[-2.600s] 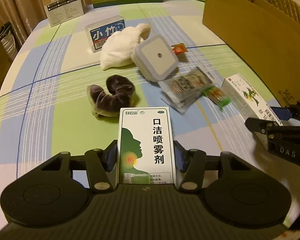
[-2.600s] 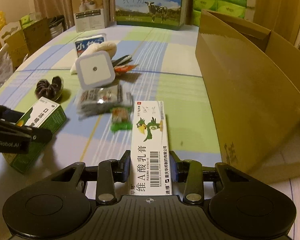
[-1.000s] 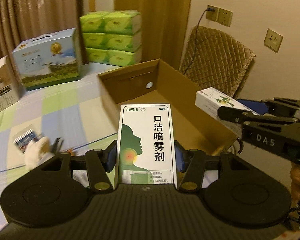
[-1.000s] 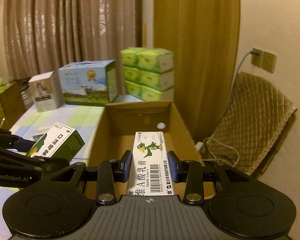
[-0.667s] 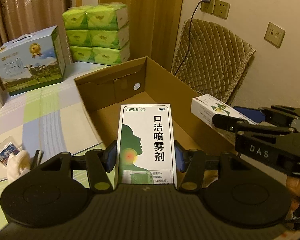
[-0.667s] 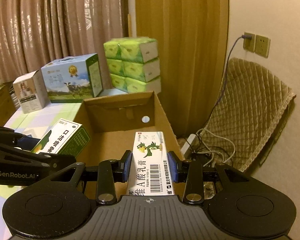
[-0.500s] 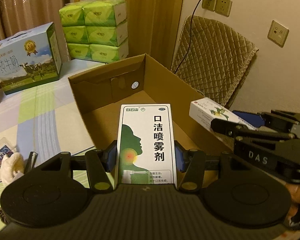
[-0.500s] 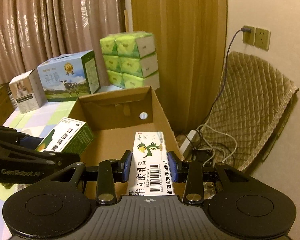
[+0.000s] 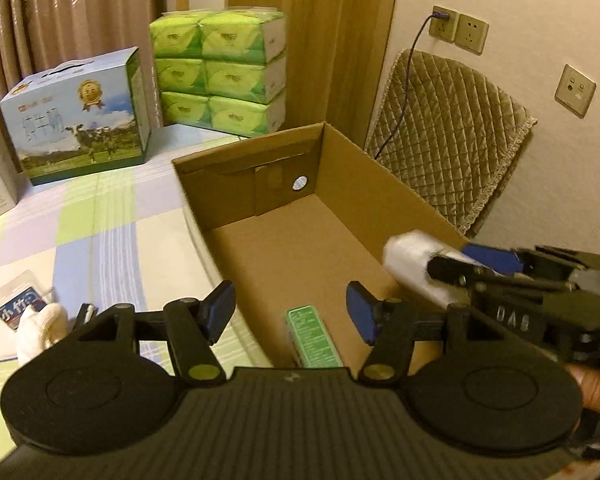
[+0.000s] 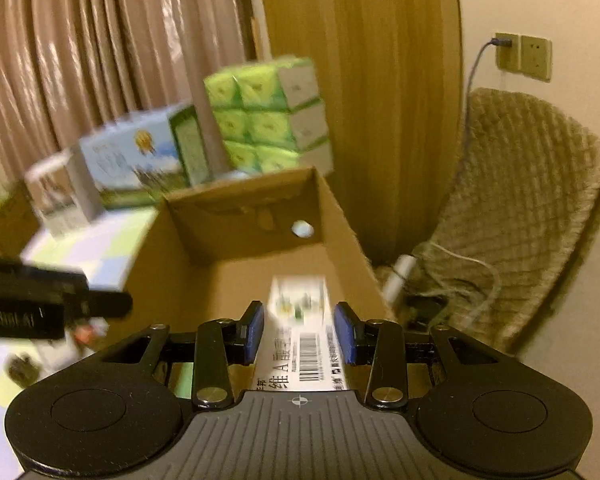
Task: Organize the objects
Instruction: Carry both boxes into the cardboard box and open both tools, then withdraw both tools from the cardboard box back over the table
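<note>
Hovering over the open brown cardboard box (image 9: 324, 240), the left gripper (image 9: 290, 312) has its jaws spread wide and empty, and a green rectangular carton (image 9: 314, 338) lies on the box floor below. From the right wrist, the right gripper (image 10: 300, 334) clamps a long white ointment carton (image 10: 302, 344) above the same box (image 10: 240, 248).

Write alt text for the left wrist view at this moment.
The left gripper hangs open over an open cardboard box, with a green-sided carton lying on the box floor below it. At right, the right gripper holds a blurred white carton over the box.
</note>
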A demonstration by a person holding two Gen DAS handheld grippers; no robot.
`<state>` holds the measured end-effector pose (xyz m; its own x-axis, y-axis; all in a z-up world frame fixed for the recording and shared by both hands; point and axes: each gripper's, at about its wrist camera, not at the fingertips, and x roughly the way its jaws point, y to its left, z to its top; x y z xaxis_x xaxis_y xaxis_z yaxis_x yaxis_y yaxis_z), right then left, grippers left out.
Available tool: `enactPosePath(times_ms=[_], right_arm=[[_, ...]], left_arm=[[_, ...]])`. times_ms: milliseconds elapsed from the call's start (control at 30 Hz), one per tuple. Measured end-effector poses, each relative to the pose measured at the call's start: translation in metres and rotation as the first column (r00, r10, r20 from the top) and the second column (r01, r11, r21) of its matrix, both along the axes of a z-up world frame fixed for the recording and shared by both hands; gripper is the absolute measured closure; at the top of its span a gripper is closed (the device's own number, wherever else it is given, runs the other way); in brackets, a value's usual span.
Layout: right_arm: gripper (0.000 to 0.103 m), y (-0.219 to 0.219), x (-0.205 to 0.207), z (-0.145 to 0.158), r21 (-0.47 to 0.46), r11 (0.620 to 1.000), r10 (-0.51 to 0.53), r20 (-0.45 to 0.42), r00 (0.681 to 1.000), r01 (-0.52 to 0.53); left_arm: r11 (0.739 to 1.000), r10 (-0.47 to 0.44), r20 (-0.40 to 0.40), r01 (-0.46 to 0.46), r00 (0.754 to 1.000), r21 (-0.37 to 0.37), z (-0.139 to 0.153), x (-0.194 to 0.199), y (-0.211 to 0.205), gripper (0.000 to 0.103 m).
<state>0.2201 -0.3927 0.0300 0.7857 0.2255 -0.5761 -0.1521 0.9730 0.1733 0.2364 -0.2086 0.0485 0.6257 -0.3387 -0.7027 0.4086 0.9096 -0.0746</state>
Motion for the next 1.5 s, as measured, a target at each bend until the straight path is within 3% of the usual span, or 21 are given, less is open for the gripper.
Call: enactPosePath(times_ms=[33,67,200,500,600,700,833,1200,1500], right_arm=[[0.042,0.0,0.0,0.002,0.017,1.0,-0.006,0.005,1.0,0.006],[0.033,-0.001,-0.001,0.005,0.029,0.999,-0.016,0.017,1.0,0.015],[0.033,-0.001,-0.013,0.014,0.034,0.999,-0.019,0.03,0.999,0.018],[0.027,0.017,-0.059,0.032,0.039,0.999,0.007,0.031,1.0,-0.008],[0.02,0.035,-0.077,0.041,0.031,0.998,0.044,0.042,0.998,-0.046],[0.01,0.057,-0.093,0.048,0.017,0.996,0.09,0.052,0.995,-0.091],[0.002,0.084,-0.113,0.051,0.031,0.989,0.14,0.051,0.989,-0.141],[0.002,0.15,-0.14,0.039,0.031,0.965,0.26,0.02,0.965,-0.26],[0.002,0.183,-0.146,0.017,0.027,0.945,0.325,-0.022,0.945,-0.325]], left_arm=[[1.0,0.005,0.0,-0.005,1.0,-0.003,0.001,-0.002,0.003,0.047],[1.0,0.01,0.003,-0.01,1.0,0.0,0.002,-0.005,0.007,0.046],[0.999,0.026,0.028,-0.027,0.999,0.035,0.008,-0.023,0.023,0.04],[0.993,0.12,-0.001,-0.12,0.993,-0.009,0.015,-0.069,0.084,0.026],[0.988,0.157,-0.002,-0.157,0.988,-0.012,0.018,-0.085,0.107,0.021],[0.983,0.182,0.007,-0.182,0.983,-0.019,0.021,-0.104,0.13,0.006],[0.973,0.23,0.018,-0.23,0.973,-0.004,0.021,-0.13,0.163,0.003],[0.931,0.364,-0.003,-0.364,0.931,0.001,0.01,-0.169,0.243,0.001],[0.916,0.4,-0.017,-0.4,0.916,0.0,0.001,-0.173,0.265,0.001]])
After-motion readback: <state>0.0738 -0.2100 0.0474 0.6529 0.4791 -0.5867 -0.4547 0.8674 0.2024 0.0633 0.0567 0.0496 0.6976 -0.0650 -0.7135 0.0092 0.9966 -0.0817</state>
